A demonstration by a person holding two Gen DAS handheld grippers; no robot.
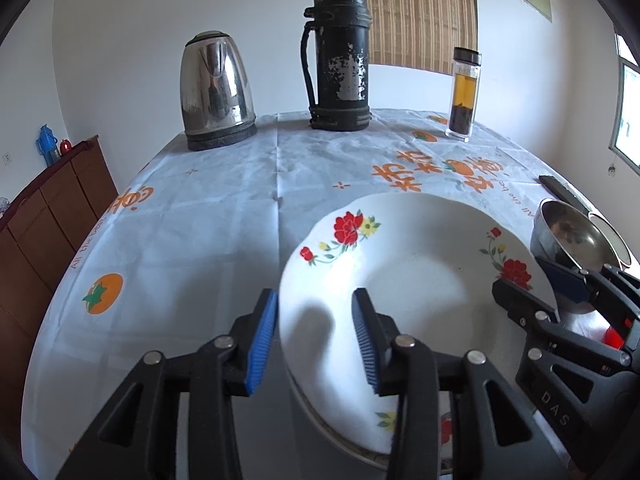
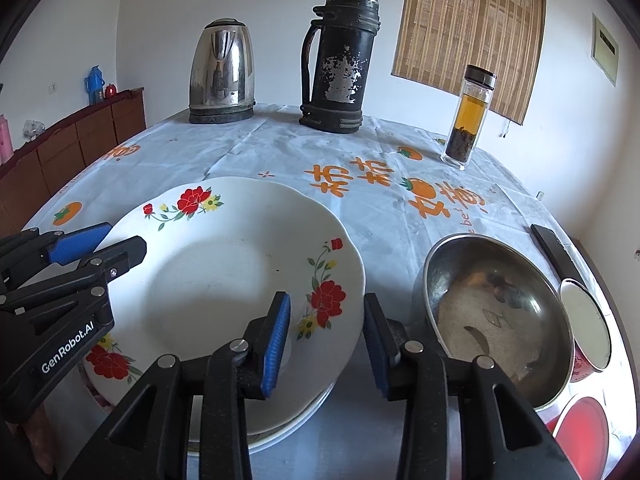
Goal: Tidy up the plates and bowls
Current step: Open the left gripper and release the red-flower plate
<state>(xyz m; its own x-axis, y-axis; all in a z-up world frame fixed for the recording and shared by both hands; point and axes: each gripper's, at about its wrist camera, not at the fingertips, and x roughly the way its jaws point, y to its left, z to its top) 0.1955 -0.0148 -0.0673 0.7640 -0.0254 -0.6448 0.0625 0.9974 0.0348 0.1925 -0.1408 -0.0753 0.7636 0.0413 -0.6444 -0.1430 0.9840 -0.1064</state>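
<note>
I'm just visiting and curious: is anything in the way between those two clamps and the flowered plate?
Nothing visible is. The left gripper straddles the flowered plate's left rim and the right gripper its right rim, jaws open, pads off the rim. The steel bowl sits apart, to the right.

Behind your table stand white walls point(image 2: 280, 8), a bamboo blind point(image 2: 468, 28) over the far opening, a brown wooden cabinet point(image 2: 72, 140) at left, and a daylit window point(image 1: 626, 112) at right.
</note>
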